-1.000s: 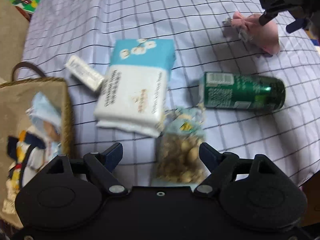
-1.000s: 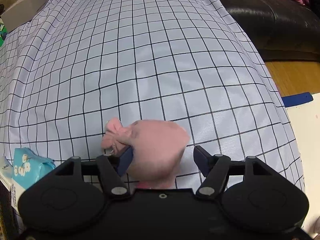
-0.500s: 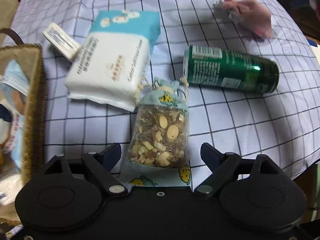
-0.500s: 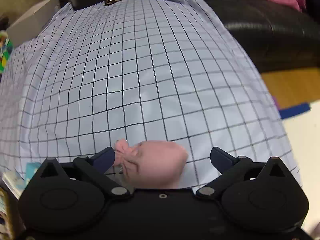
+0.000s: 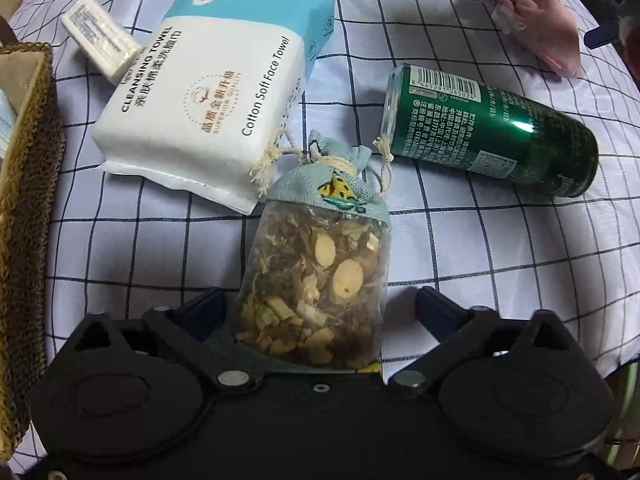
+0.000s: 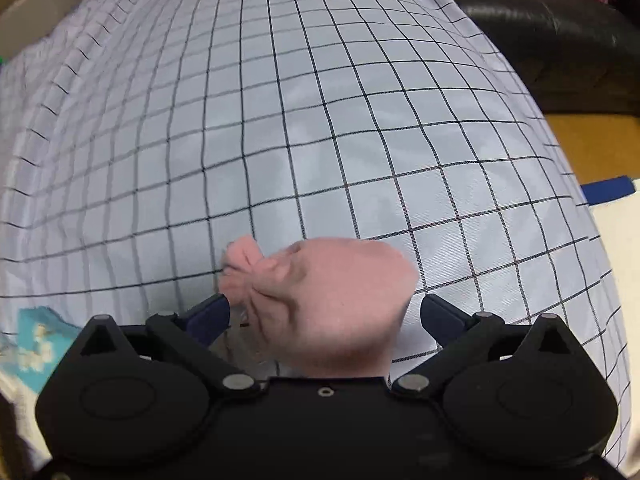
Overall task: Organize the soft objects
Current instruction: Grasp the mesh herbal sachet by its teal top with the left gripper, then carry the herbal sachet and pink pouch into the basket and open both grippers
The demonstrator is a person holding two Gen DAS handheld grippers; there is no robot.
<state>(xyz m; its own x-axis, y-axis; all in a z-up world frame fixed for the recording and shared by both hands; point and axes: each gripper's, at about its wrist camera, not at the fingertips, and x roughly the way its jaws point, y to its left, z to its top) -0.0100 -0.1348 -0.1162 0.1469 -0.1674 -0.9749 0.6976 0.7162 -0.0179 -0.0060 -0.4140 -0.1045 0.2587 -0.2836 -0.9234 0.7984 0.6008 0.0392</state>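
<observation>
Left gripper [image 5: 320, 308] spread wide, astride the lower half of a clear mesh sachet of dried herb slices with a blue drawstring collar [image 5: 320, 276]; left pad touching or nearly touching the sachet's side, right pad clear of it, nothing clamped. Sachet lying on the white black-checked tablecloth [image 5: 480, 248], neck pointing away, cord ends resting against a white-and-blue soft pack of cotton face towels [image 5: 208, 92]. Beyond, a green metal can on its side [image 5: 492, 128]; a small white wrapped packet [image 5: 100, 40] behind the towel pack; a woven straw basket [image 5: 28, 200] at the left edge.

Right gripper [image 6: 324, 316] likewise parted around a pink cloth drawstring pouch [image 6: 332, 304] on the cloth, not pinching.

Judged step: twin pre-grasp, both soft bags framed. Next: closing gently mid-body, lifting, carrying probably to the basket.
</observation>
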